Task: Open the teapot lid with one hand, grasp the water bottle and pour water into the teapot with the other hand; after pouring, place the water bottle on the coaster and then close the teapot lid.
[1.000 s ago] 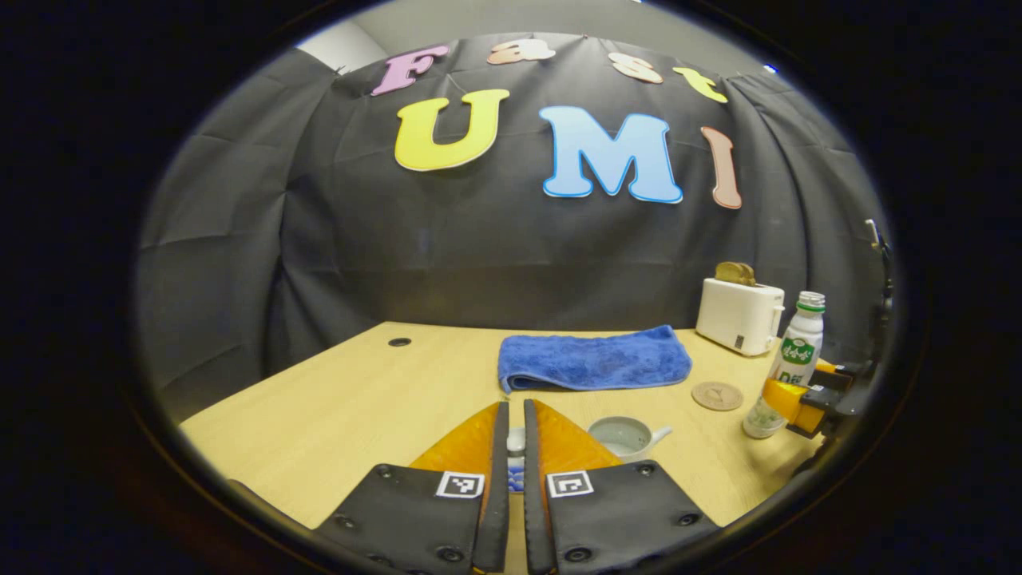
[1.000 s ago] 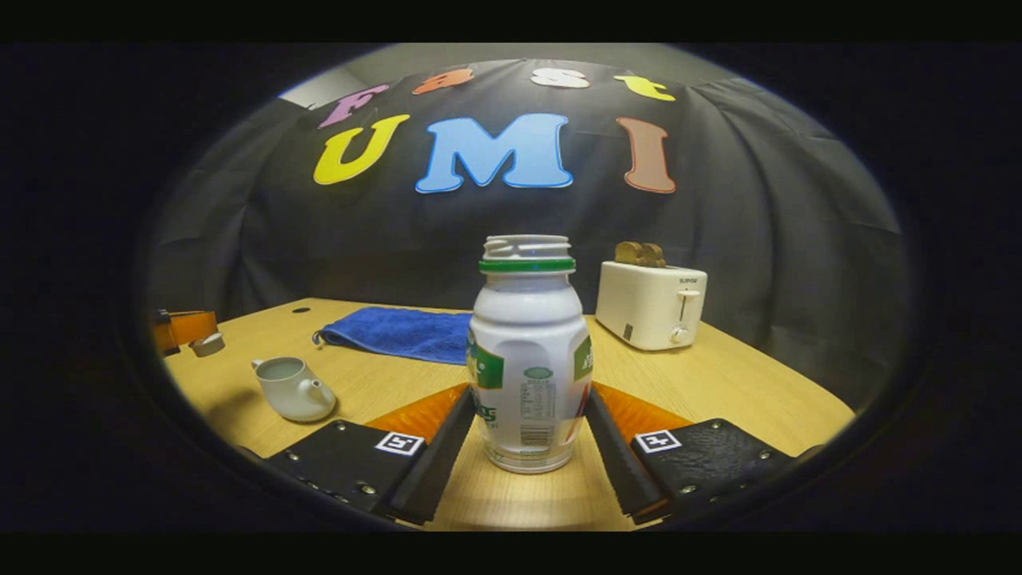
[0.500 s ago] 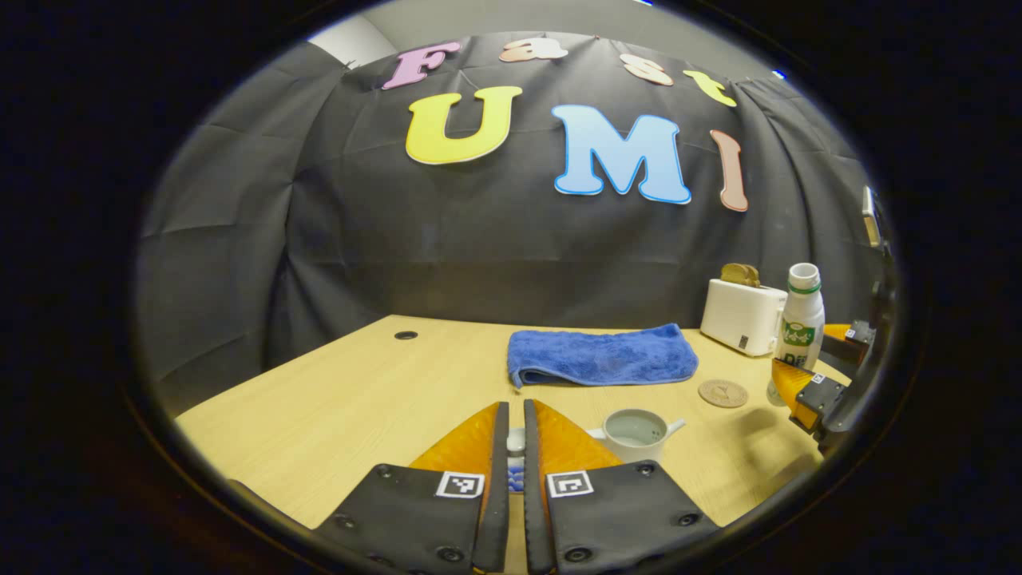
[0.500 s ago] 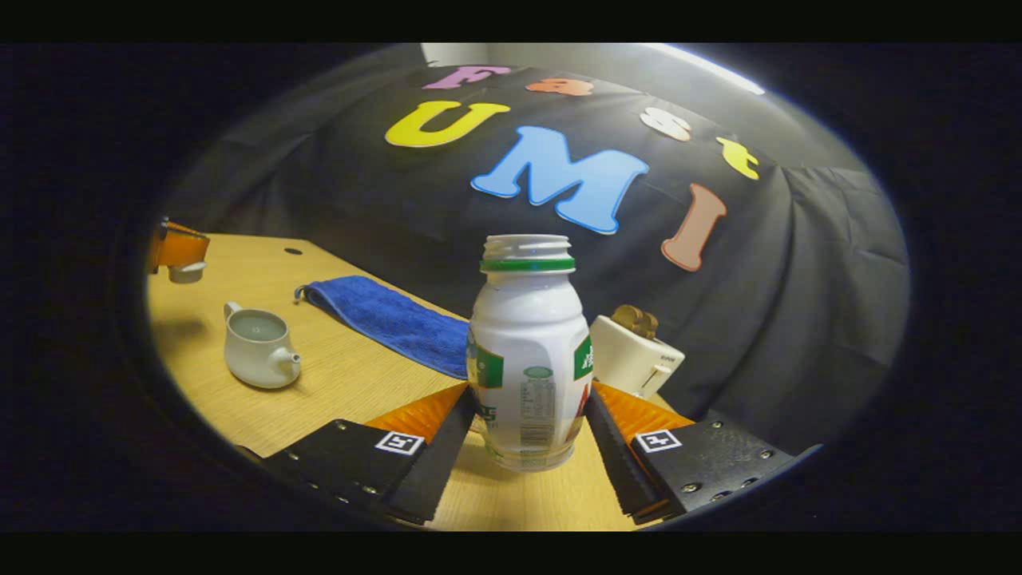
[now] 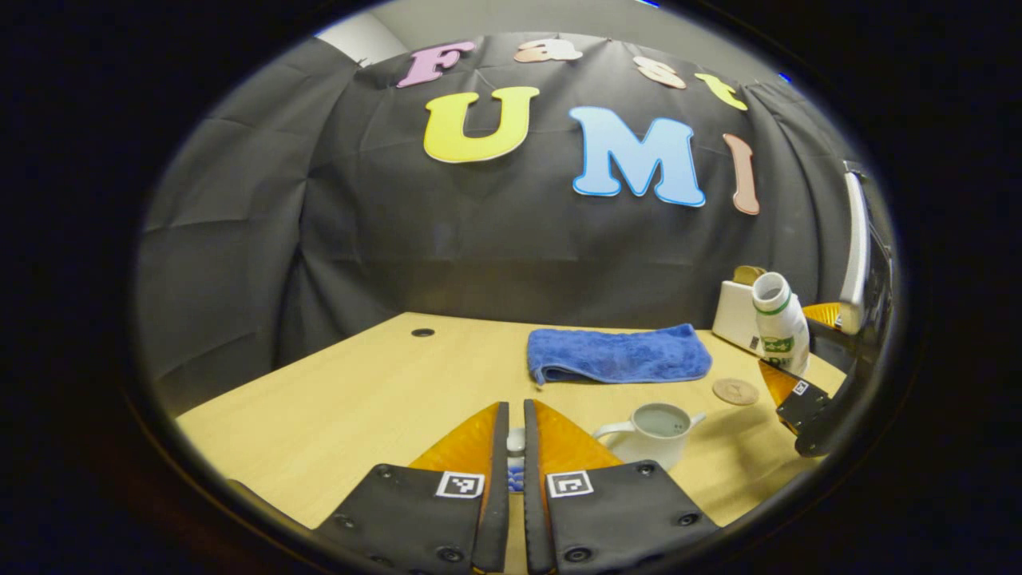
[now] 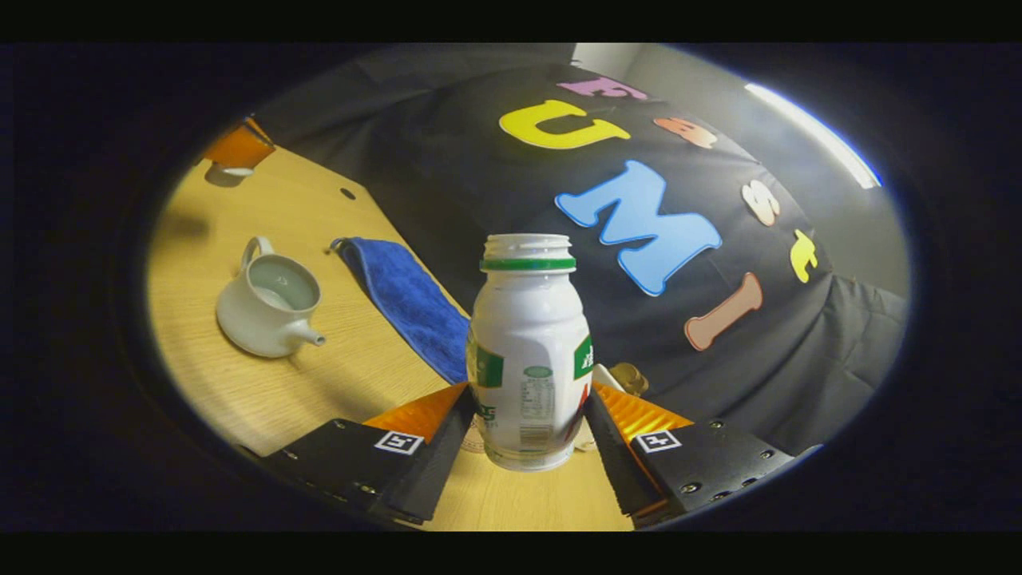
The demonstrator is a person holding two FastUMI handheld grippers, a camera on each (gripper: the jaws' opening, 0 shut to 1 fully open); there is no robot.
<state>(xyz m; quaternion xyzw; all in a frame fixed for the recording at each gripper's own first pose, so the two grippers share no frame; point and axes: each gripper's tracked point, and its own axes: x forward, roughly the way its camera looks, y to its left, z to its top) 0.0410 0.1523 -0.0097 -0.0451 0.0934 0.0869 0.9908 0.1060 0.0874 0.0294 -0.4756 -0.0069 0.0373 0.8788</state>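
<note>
The white teapot [image 5: 651, 431] stands open on the wooden table, right of my left gripper [image 5: 512, 407]. That gripper is shut on the small white lid [image 5: 516, 457], which is held clear of the pot. The white water bottle [image 6: 527, 359], uncapped and with a green neck ring, is clamped between the fingers of my right gripper [image 6: 527, 391]. It hangs in the air, leaning toward the teapot [image 6: 267, 299], and the pot's mouth shows from above. In the left gripper view the bottle [image 5: 778, 323] tilts left, above the round cork coaster [image 5: 735, 390].
A folded blue towel [image 5: 619, 354] lies behind the teapot. A white toaster [image 5: 736, 315] with bread stands at the far right, partly behind the bottle. A small cable hole [image 5: 422, 332] sits near the table's back edge. The left half of the table [image 5: 343, 399] is bare wood.
My right gripper has lifted the bottle off the table and tipped it toward the teapot. The left gripper stays shut on the lid and has shifted a little.
</note>
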